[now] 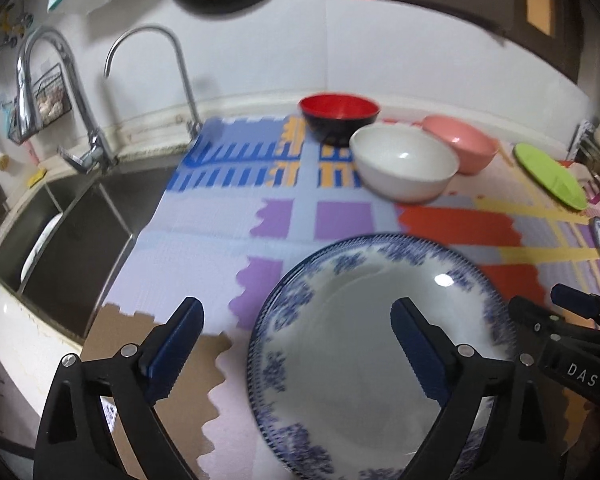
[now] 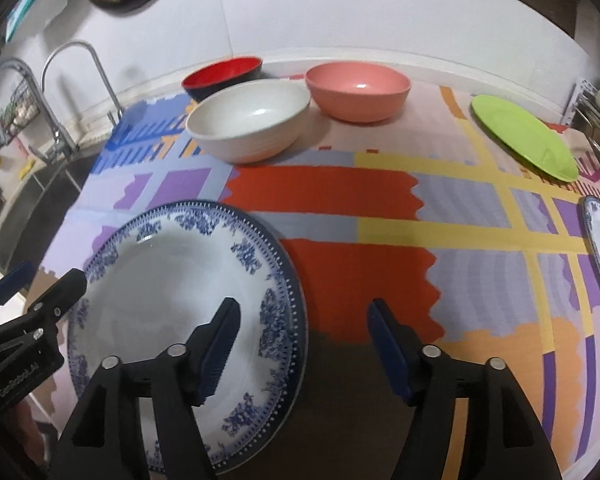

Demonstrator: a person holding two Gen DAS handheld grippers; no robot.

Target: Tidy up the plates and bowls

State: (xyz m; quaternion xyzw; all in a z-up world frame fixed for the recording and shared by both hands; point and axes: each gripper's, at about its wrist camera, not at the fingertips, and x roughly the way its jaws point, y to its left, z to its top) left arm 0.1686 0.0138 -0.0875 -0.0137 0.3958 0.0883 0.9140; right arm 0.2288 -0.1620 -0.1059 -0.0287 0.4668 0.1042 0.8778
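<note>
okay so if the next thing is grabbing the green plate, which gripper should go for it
Probably the right gripper. The green plate lies on the right side of the mat, and those jaws stand open with nothing between them. The left gripper is over the blue plate's far side.

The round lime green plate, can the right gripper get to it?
Probably yes. The right gripper is open and empty, and only bare patterned mat lies between it and the round lime green plate. Nothing rests on that plate.
</note>
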